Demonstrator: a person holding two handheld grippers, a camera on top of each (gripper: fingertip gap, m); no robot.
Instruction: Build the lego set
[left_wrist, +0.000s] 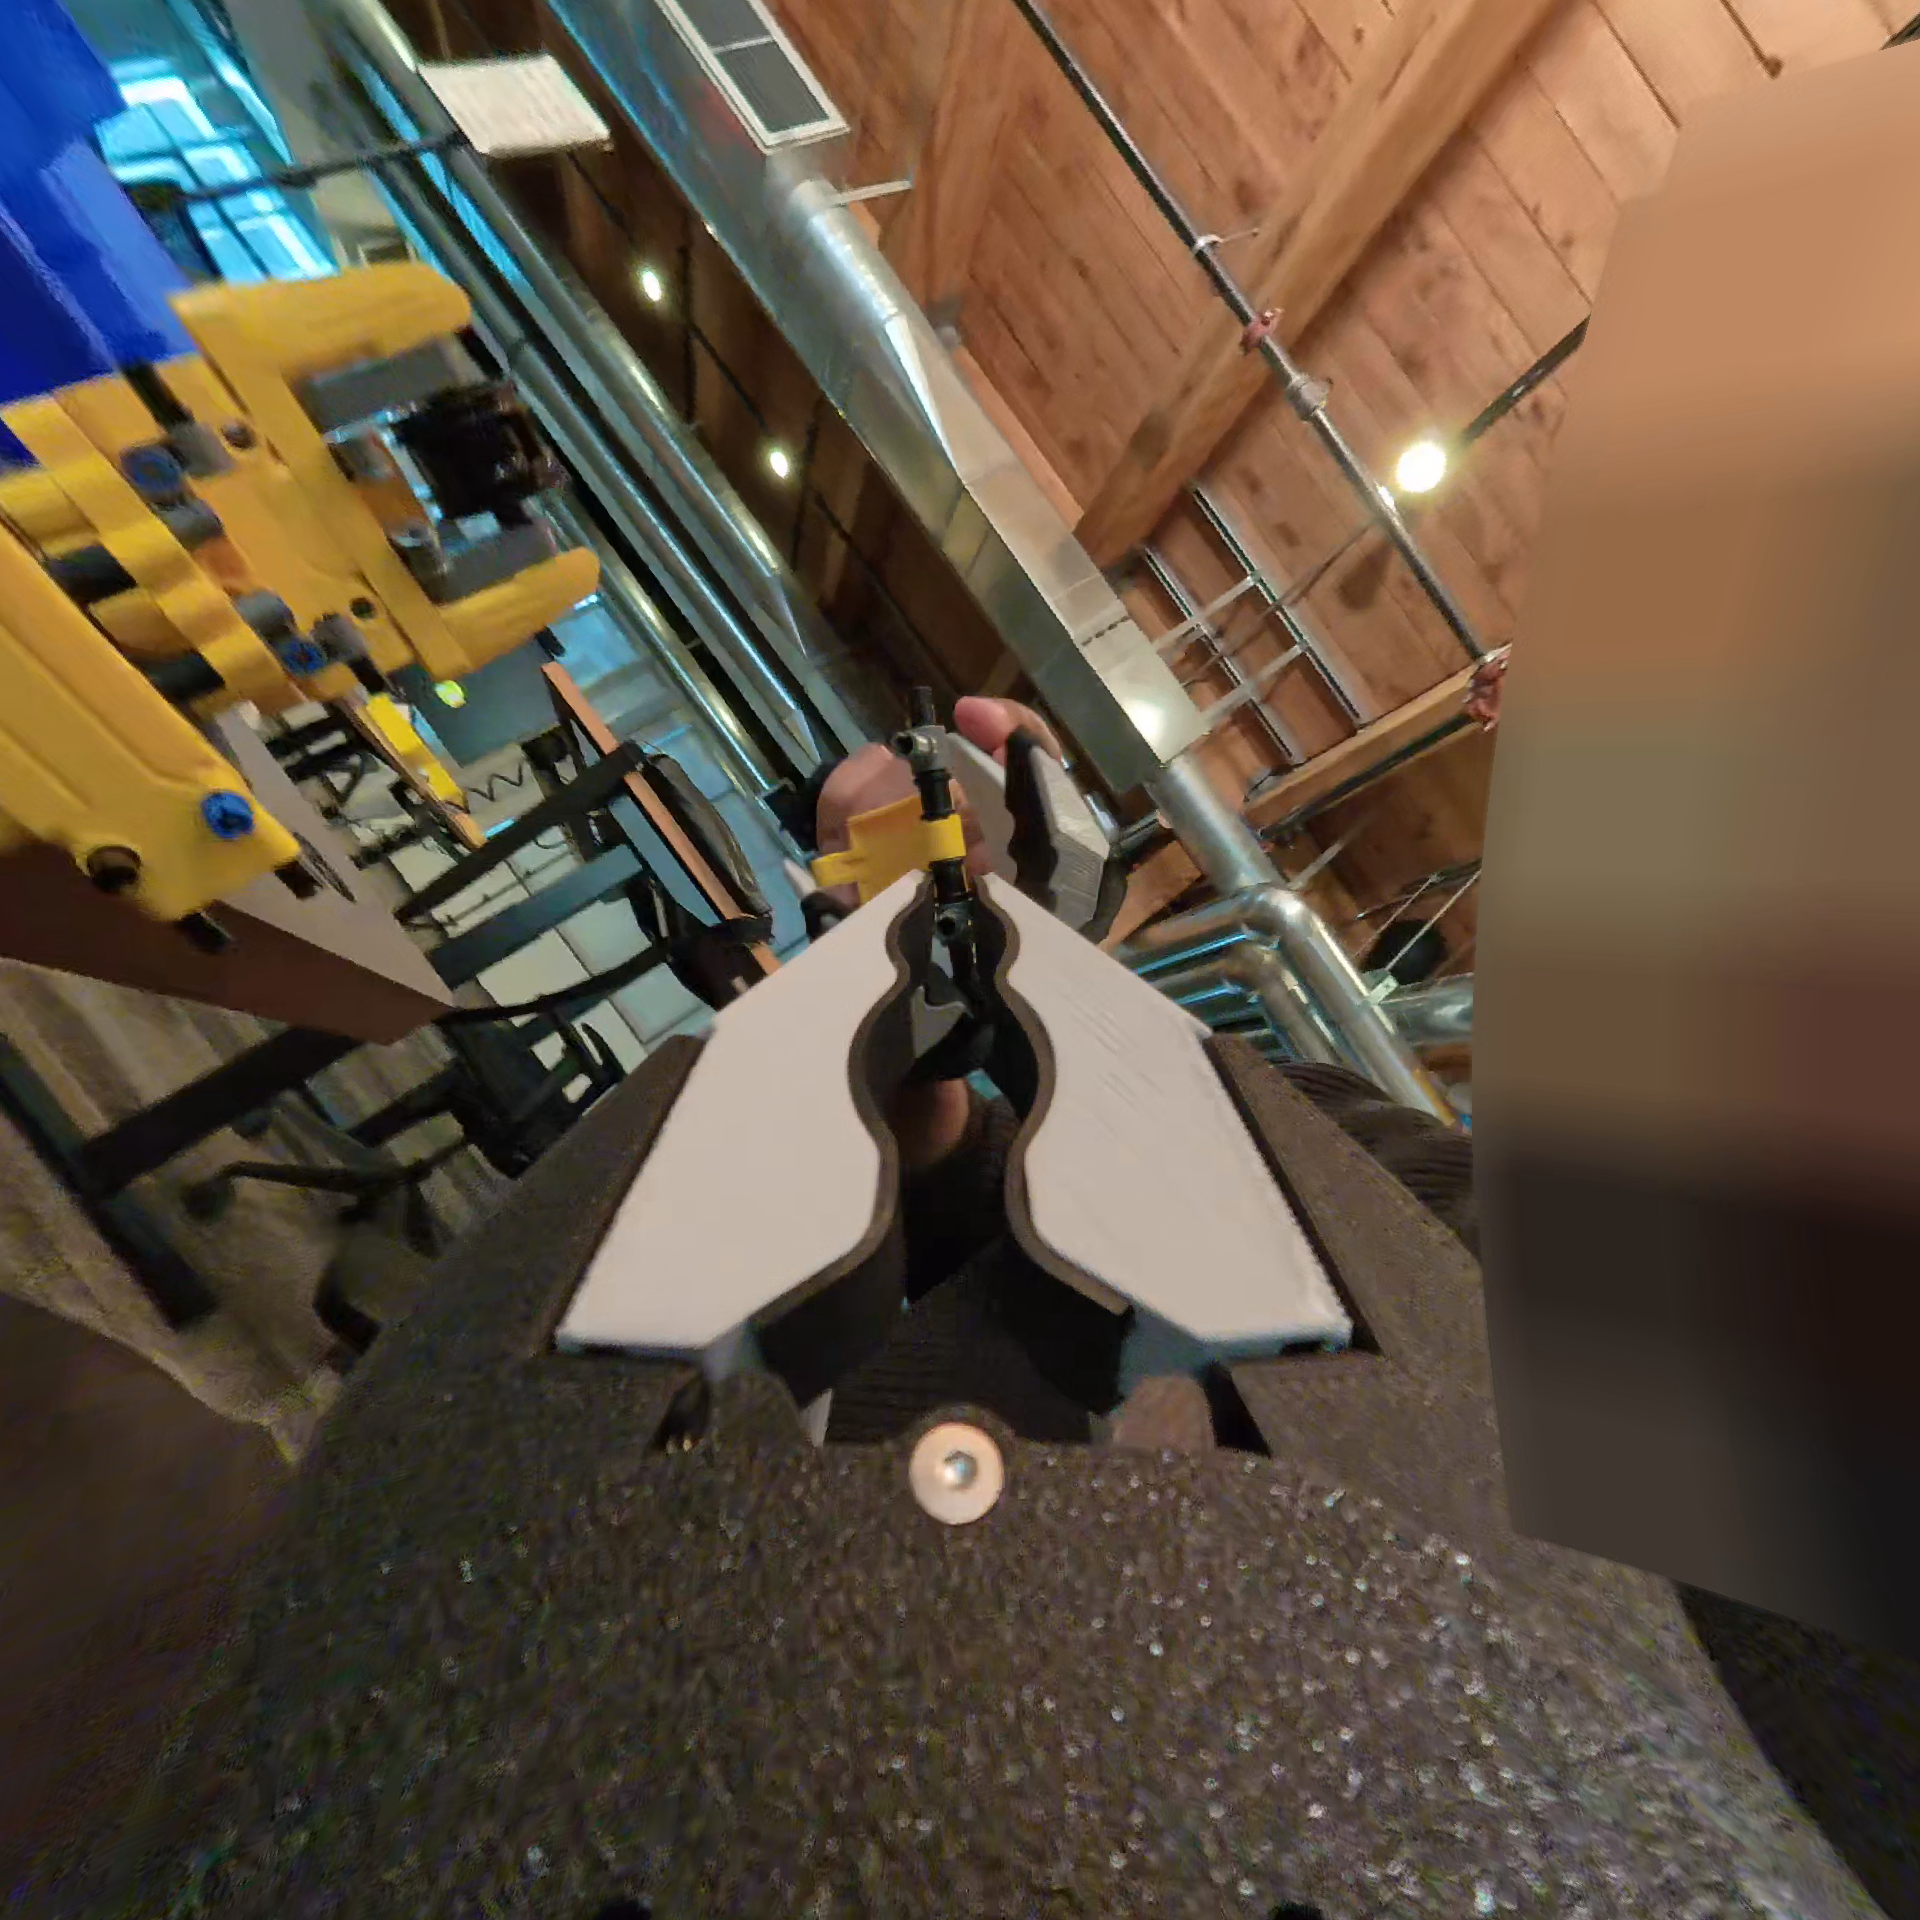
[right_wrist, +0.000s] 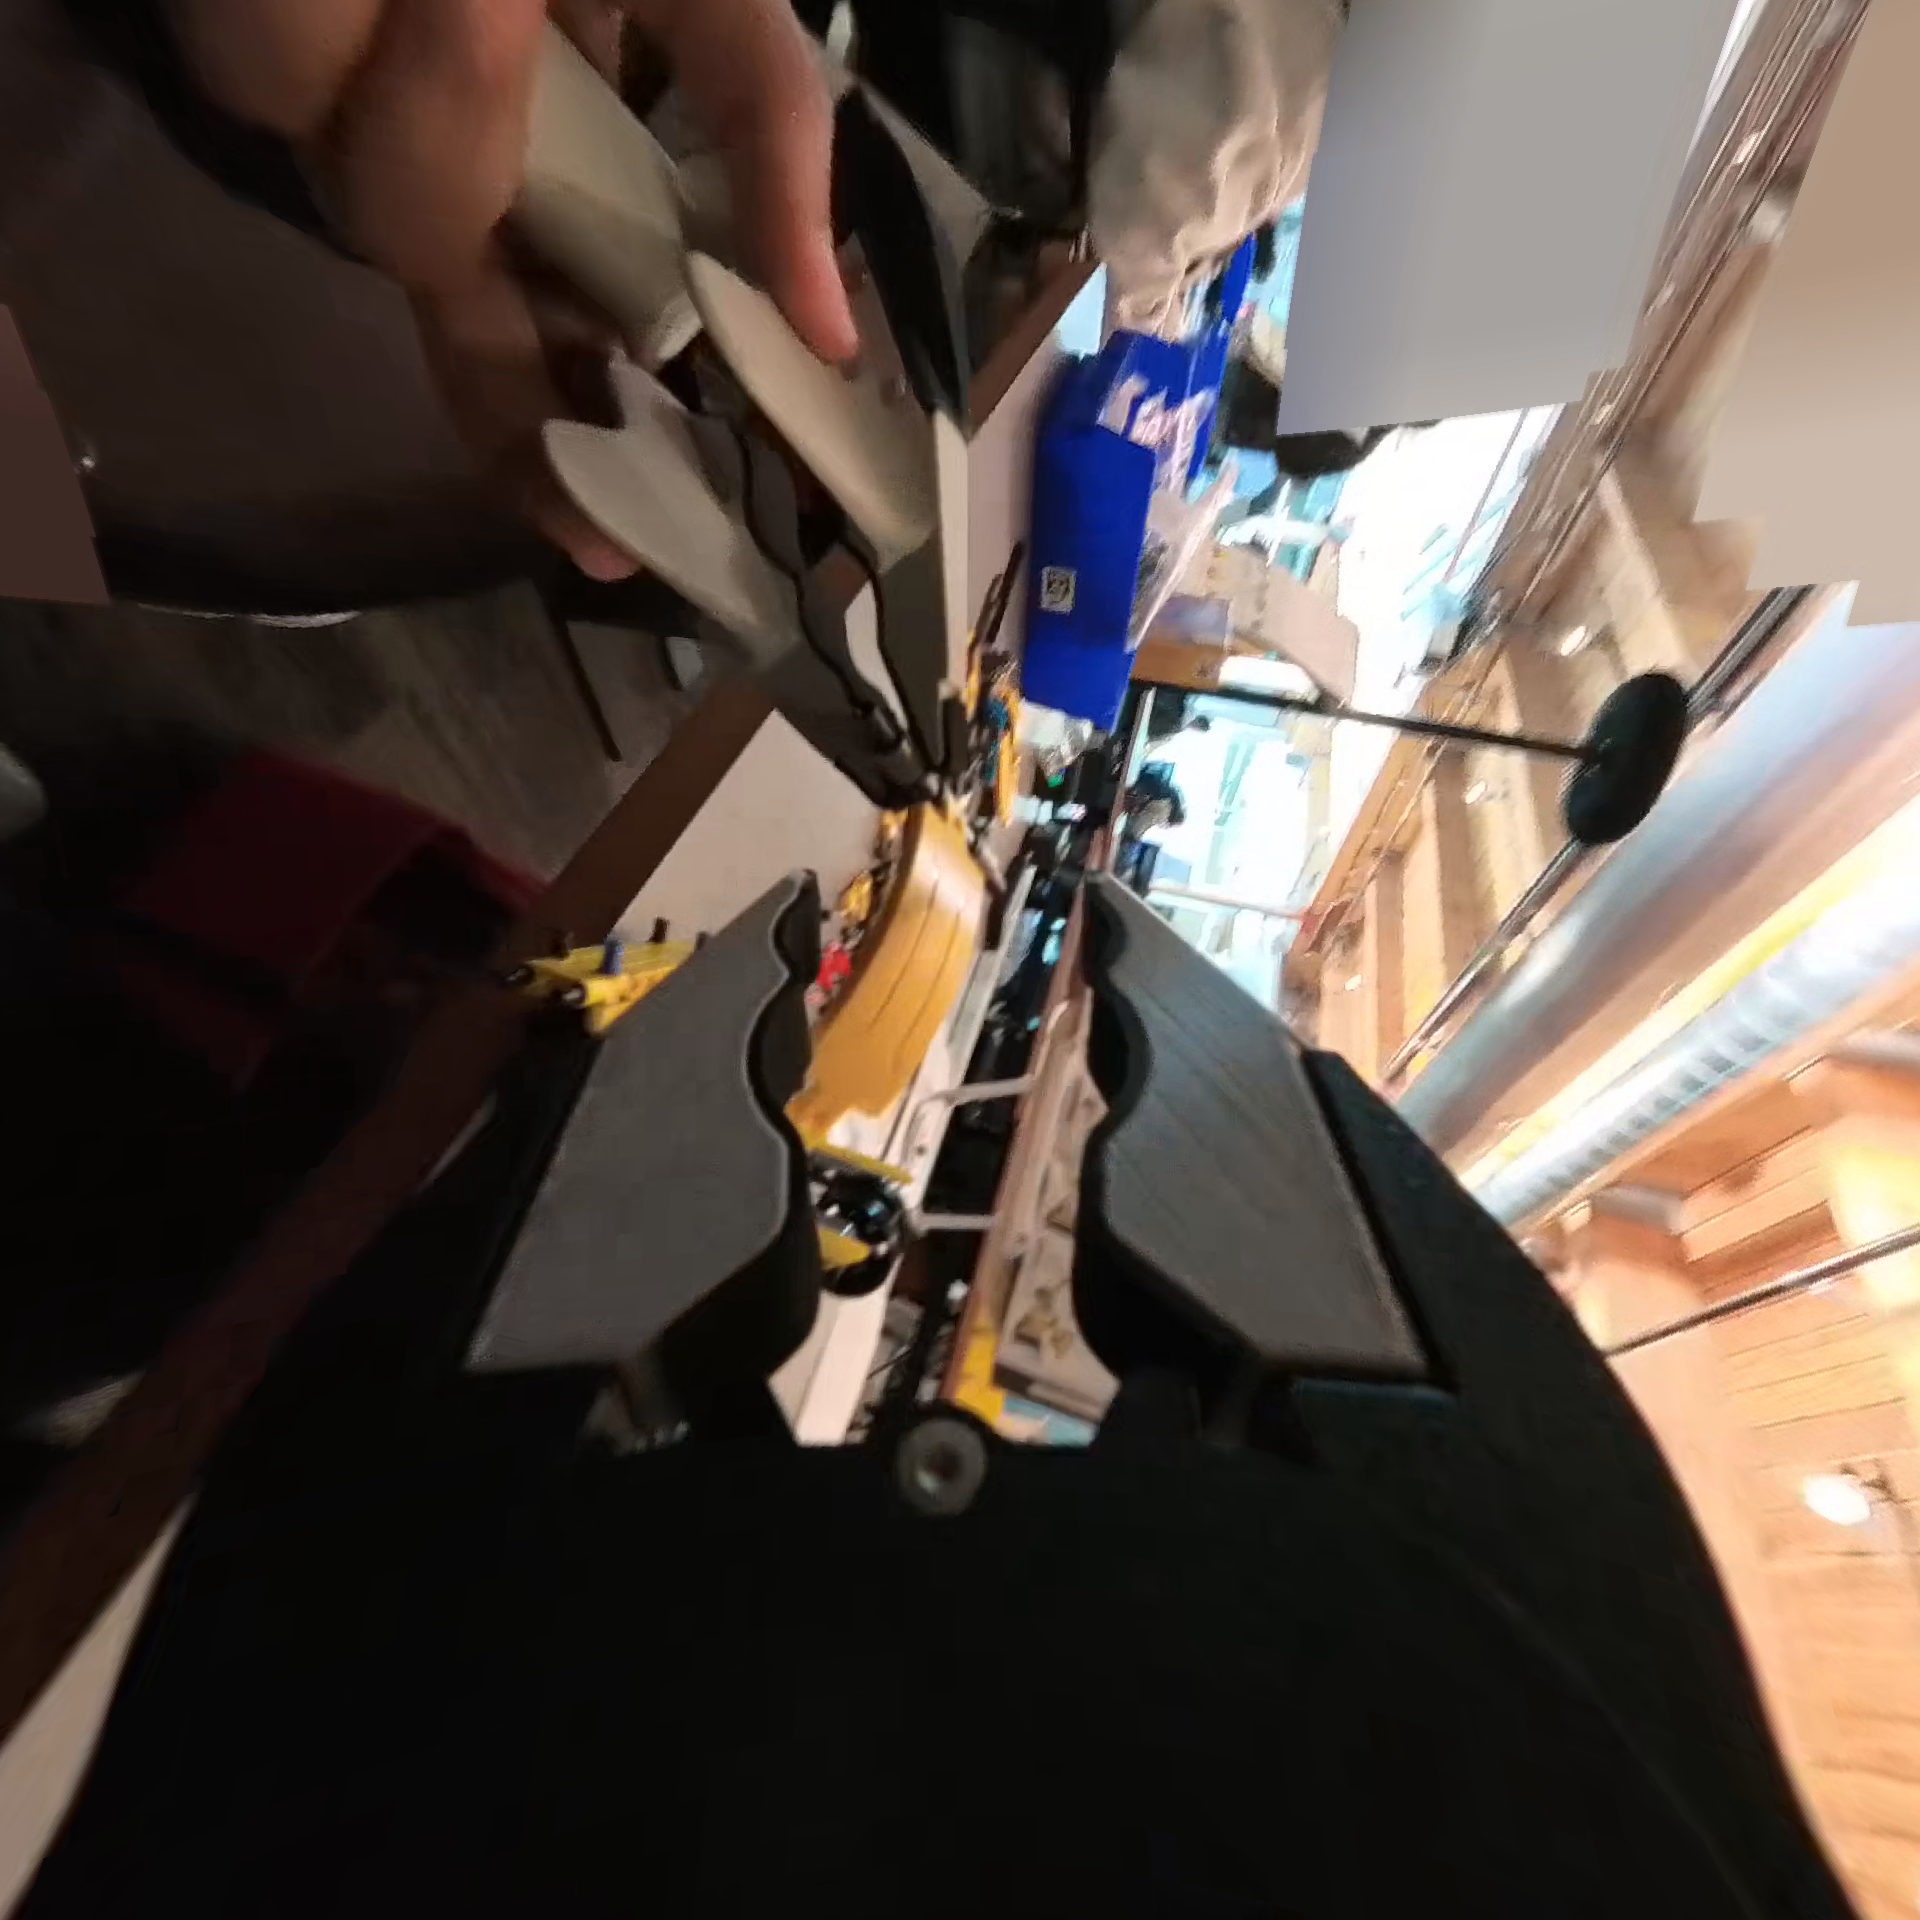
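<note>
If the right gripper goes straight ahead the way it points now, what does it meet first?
Probably the yellow model lying on the white table: it fills the gap between the open fingers of the right gripper. The picture is blurred and depth is unclear, so I cannot be sure.

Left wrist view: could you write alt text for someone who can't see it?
A grey two-finger gripper pinches a thin black rod with a yellow piece, tilted up toward a wooden ceiling. A yellow toy machine sits at left.
</note>
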